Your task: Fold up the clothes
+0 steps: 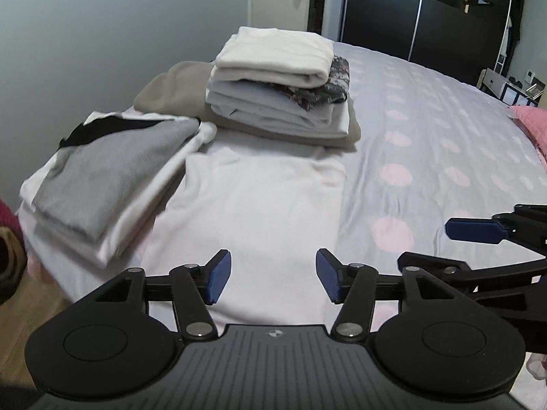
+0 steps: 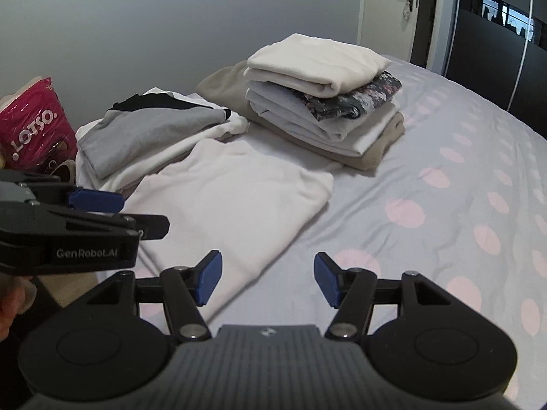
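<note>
1. Garment: a white garment (image 1: 253, 205) lies partly folded on the bed (image 1: 444, 157), just in front of the tall folded stack (image 1: 277, 78).
2. Left tool (image 1: 273, 280) and right tool (image 2: 268, 282) both gape wide, holding nothing.
3. It looks soft, light and limp; likely best pinched at the near corners, one per tool.

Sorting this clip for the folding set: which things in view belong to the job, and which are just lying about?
Job:
- flat white fleece garment
- folded grey and black top on white clothes
- tall stack of folded cream, floral and beige clothes
- left gripper, open
- right gripper, open

Lying about:
- pink plastic LOTSO bag
- pink pillow
</note>
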### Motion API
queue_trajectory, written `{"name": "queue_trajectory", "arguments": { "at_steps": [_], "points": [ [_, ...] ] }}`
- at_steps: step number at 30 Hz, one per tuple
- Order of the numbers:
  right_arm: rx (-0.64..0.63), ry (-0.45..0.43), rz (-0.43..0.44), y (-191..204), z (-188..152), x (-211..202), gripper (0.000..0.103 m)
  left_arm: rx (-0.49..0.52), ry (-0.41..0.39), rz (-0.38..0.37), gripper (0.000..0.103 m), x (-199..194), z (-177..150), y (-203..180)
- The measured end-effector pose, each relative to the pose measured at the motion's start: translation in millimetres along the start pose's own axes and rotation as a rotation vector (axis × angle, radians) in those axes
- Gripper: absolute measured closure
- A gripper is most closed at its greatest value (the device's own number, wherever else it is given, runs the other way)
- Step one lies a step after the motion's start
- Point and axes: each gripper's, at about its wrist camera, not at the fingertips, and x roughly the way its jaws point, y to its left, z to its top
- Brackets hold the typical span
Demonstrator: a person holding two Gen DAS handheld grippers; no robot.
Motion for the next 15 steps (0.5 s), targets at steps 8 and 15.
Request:
{"name": "queue_trajectory", "arguments": {
  "at_steps": [8,15],
  "points": [
    [0.038,0.014,-0.039,6.0,-53.5,-11.5,0.028,-0.044,0.036,-0.007,0.042,2.0,-42.5,-8.2],
    [-0.009,0.056,-0.047,11.3,-78.0,-6.6,0.028,-0.012,0.065,-0.002,0.042,4.2,-73.3,-19.5]
  ]
}}
